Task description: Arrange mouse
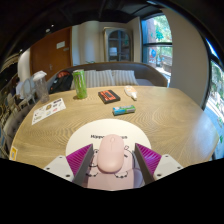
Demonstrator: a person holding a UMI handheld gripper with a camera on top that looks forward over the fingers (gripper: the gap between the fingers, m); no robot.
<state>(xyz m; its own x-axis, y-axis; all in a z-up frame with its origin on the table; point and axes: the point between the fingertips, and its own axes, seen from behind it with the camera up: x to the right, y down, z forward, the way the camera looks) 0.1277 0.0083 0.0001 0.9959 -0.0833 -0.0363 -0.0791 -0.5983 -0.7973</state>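
Note:
A pale pink mouse lies on a round white mouse mat with printed lettering, at the near edge of a wooden table. My gripper is open. The mouse stands between the two fingers, whose magenta pads flank it. A narrow gap shows on the right side and the left pad's tip is close to the mouse's side. The rear of the mouse is hidden below the fingers.
Further back on the table are a green cup, a dark flat box, a small teal item, a white item and a printed sheet at the left. A sofa stands beyond the table.

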